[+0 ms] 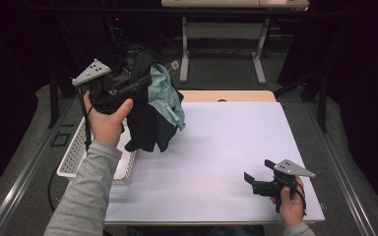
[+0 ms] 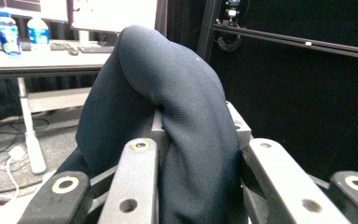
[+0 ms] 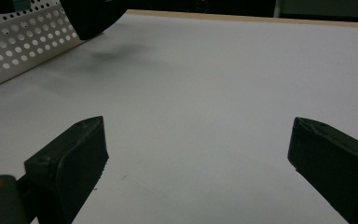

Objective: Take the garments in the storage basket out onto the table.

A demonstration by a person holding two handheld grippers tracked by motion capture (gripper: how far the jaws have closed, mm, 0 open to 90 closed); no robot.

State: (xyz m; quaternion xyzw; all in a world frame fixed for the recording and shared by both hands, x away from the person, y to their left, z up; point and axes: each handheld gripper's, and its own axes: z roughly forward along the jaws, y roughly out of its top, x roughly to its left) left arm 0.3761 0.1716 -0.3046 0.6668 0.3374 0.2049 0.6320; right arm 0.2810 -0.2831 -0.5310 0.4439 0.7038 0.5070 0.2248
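Right gripper (image 1: 256, 183), lower right of the high view: jaws apart, idle above the white table (image 1: 226, 147). Left gripper (image 1: 142, 83), upper left: clamped on a dark garment (image 1: 150, 123) with pale green lining, lifted so it hangs free above the perforated basket (image 1: 69, 162).

Garment (image 1: 152, 113) above basket (image 1: 74, 157), table's (image 1: 226, 147) left.

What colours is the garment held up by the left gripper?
The garment is dark navy with a light teal lining, clearest in the high view.

A big white desk (image 1: 216, 147)
A white basket (image 1: 74, 157) with small holes sits at its left edge.
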